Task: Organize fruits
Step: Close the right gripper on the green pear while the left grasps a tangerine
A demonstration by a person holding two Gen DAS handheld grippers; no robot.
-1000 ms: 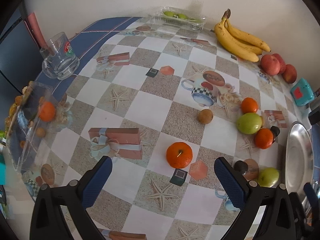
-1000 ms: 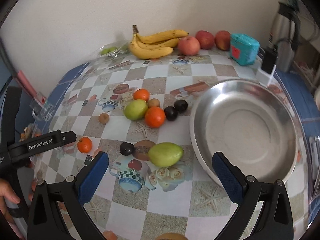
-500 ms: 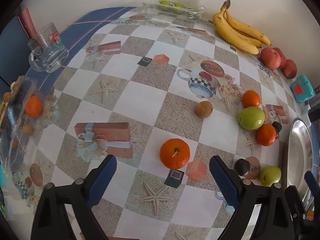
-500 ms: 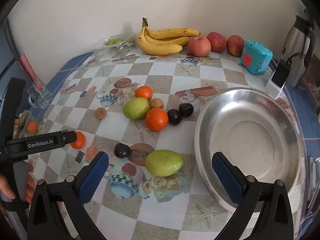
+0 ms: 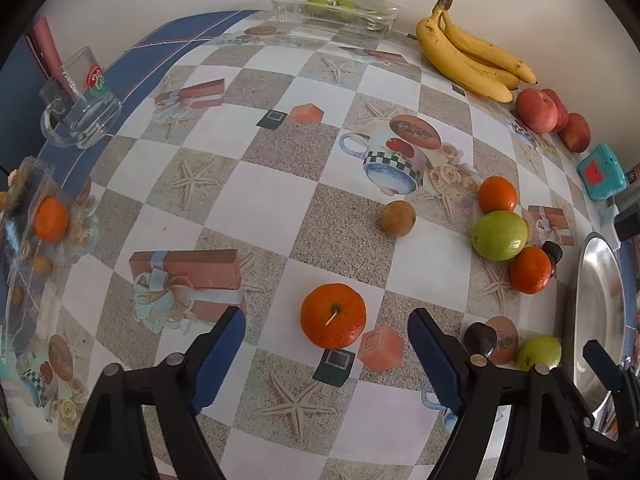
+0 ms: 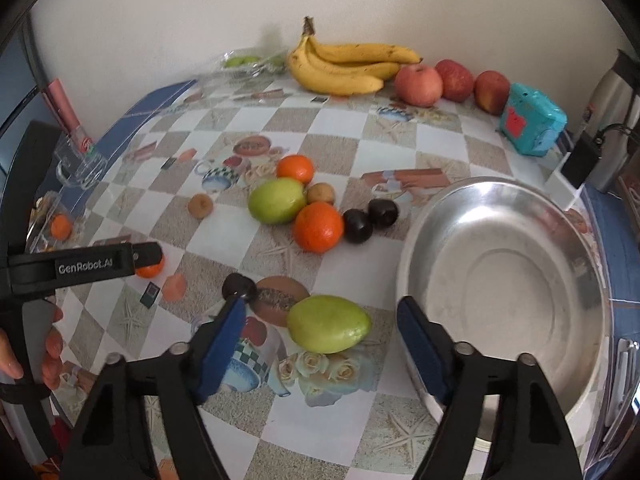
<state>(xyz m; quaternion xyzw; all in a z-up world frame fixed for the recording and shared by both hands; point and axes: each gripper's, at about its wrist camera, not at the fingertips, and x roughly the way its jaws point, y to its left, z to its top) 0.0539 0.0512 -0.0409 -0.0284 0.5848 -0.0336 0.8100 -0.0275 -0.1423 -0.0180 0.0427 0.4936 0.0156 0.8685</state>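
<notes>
The left gripper [image 5: 326, 340] has just been narrowing its jaws around the orange [image 5: 333, 315] near the bench's left side, not yet gripping, and the right gripper [image 6: 320, 334] likewise around the green mango [image 6: 329, 329] beside the steel bowl [image 6: 508, 204]. Both fruits are round and could roll off the pads if pinched off-centre. The right gripper's left pad sits near a dark plum [image 6: 239, 285] and may knock it away.
</notes>
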